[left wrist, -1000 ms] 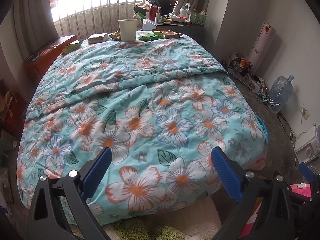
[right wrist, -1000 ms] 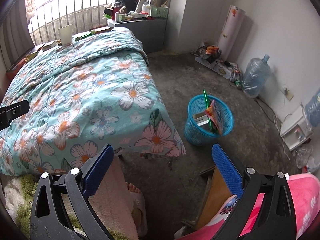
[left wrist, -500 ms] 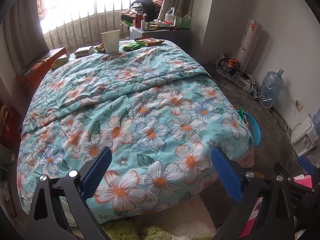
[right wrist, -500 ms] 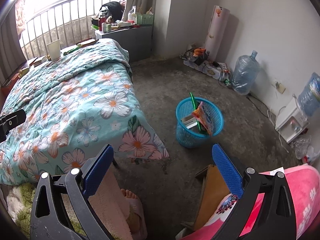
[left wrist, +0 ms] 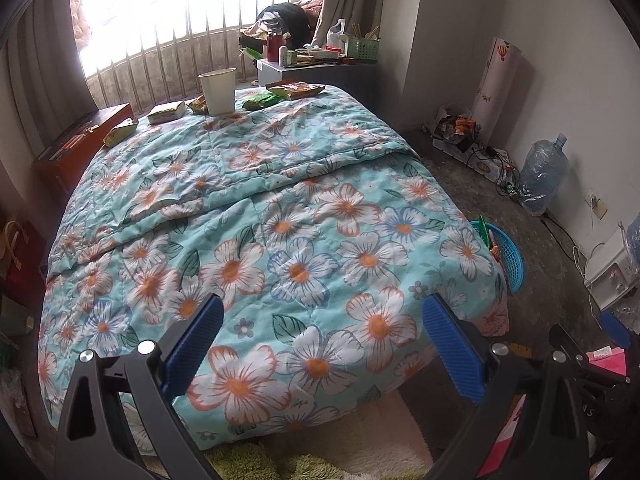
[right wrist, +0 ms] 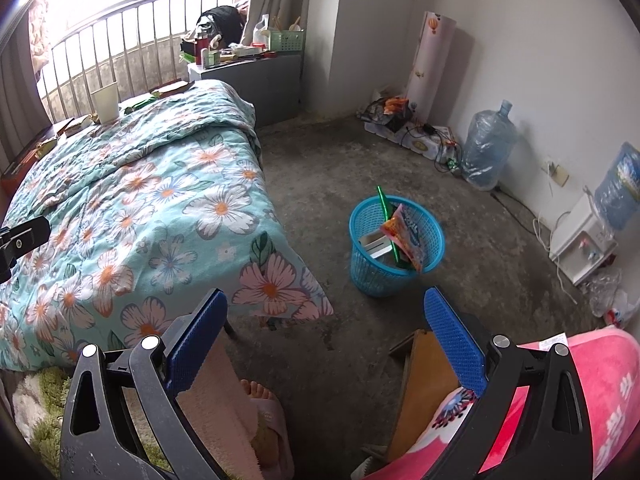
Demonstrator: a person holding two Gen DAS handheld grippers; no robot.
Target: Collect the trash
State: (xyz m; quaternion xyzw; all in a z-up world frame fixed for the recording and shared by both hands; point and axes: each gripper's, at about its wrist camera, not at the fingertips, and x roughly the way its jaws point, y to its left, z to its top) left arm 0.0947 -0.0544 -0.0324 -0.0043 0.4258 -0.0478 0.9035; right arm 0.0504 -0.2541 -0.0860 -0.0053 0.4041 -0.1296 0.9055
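Cup (left wrist: 217, 91) and wrappers (left wrist: 295, 89) on bed (left wrist: 280, 216)

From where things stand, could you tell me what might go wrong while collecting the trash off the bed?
The wrappers lie at the far end beside an upright cup; a reach could tip it. The basket already holds tall wrappers, so drops may bounce out. Both the left gripper and the right gripper are open and empty.

Left view: basket (left wrist: 510, 256) mostly hidden behind quilt (left wrist: 280, 220) corner, contents unreadable. Wrappers (left wrist: 296, 90) at the bed's far end too small to read. Window (left wrist: 160, 0) blown out. Right view: foot (right wrist: 260, 394) partly hidden by the near finger (right wrist: 196, 340); pink blanket (right wrist: 600, 400) cut off at the edge. Nightstand clutter (right wrist: 236, 50) too small to identify.
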